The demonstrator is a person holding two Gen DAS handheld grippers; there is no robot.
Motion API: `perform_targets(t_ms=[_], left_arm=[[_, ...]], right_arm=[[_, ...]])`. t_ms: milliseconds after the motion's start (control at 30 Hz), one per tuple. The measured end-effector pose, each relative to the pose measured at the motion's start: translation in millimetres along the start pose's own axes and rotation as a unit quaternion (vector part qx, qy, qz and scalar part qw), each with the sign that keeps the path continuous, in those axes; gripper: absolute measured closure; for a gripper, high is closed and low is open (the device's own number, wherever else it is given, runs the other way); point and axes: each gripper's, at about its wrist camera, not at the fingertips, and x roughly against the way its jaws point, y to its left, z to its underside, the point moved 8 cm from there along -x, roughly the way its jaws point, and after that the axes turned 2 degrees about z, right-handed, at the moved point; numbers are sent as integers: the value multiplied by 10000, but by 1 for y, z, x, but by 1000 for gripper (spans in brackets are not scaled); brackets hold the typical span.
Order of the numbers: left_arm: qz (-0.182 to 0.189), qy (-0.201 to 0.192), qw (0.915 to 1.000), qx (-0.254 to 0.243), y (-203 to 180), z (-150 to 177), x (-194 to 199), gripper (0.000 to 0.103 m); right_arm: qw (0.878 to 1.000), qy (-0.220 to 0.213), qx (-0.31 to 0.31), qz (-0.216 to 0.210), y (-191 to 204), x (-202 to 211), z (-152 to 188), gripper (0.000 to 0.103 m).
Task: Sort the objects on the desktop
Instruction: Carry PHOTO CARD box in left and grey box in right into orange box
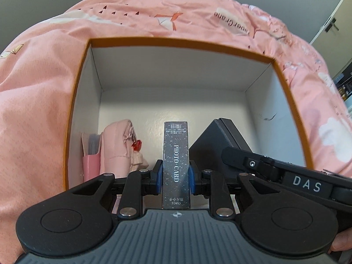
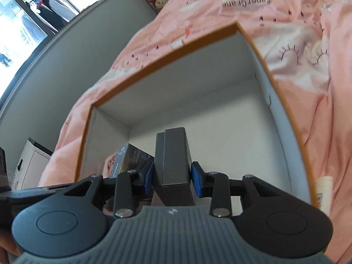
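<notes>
My left gripper (image 1: 175, 177) is shut on a dark speckled box marked PHOTO CARD (image 1: 176, 151), held upright inside an orange-rimmed white storage box (image 1: 176, 40). My right gripper (image 2: 172, 178) is shut on a dark grey box (image 2: 172, 160), held inside the same storage box (image 2: 158, 60). In the left wrist view the grey box (image 1: 220, 136) and the right gripper's body show at the right. In the right wrist view the photo card box (image 2: 132, 158) shows at the left. A pink pouch with a red charm (image 1: 120, 145) lies in the box's left corner.
The storage box sits on a bed with a pink printed duvet (image 1: 154, 11). A white bottle (image 2: 324, 194) lies on the duvet outside the box's right wall. A grey wall, a window and a white cabinet (image 2: 33, 162) are to the left.
</notes>
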Motion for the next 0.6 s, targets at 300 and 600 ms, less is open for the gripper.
perform_targets(t_ms=[300,600], left_arm=[[-404,110,9991,-18,11,13,-13,77],[-485,174,9986,-92,14,16,-11,77]], right_arm=[[9998,156,73,32,2,-18,8,65],[9988,487,42,5,5,-28,9,65]])
